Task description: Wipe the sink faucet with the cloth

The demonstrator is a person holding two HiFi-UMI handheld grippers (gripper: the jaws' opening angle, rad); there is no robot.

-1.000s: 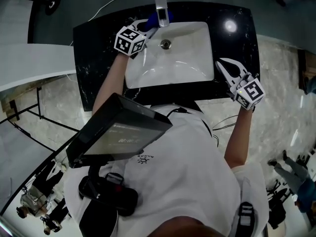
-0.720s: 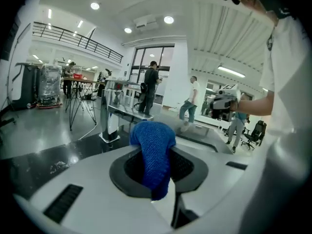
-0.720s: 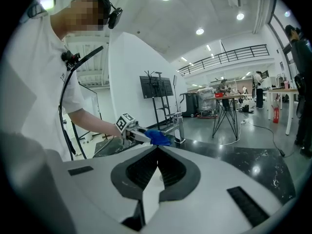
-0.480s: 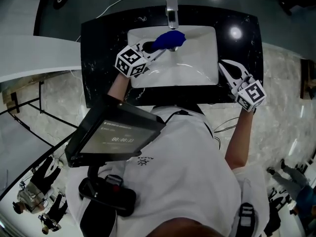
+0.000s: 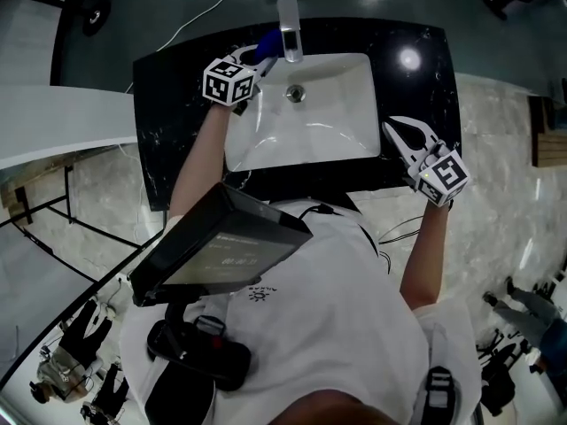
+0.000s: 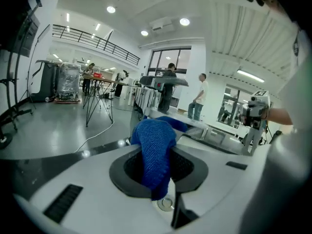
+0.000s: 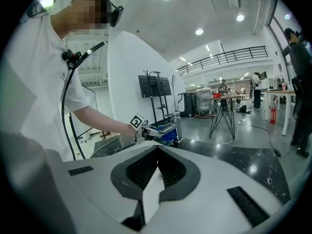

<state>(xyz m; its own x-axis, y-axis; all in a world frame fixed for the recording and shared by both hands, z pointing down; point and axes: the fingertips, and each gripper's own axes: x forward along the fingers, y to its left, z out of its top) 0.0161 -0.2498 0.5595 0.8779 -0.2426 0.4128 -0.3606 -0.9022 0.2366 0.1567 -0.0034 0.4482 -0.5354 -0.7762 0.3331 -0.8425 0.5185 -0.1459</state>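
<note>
- Black marble desk (image 5: 164, 104) carries a white rectangular ceramic sink (image 5: 341, 144)
- Right gripper (image 5: 397, 131), jaws together and empty, hangs over the desk beside the sink's right front corner
- Left gripper (image 5: 255, 60) is clamped on the cloth
- Upright chrome faucet (image 5: 289, 25) stands behind the sink
- Knitted blue cloth (image 5: 267, 42) sits just left of the faucet

The left arm (image 5: 197, 153) reaches far out in front of the person. The left gripper (image 5: 254, 57) at its end points away and a bit down. Its jaws pinch a blue cloth (image 5: 267, 42). The right arm (image 5: 423, 251) is held out to the side. The right gripper (image 5: 394, 128) points forward too, its jaws pressed tight together with nothing in them.
</note>
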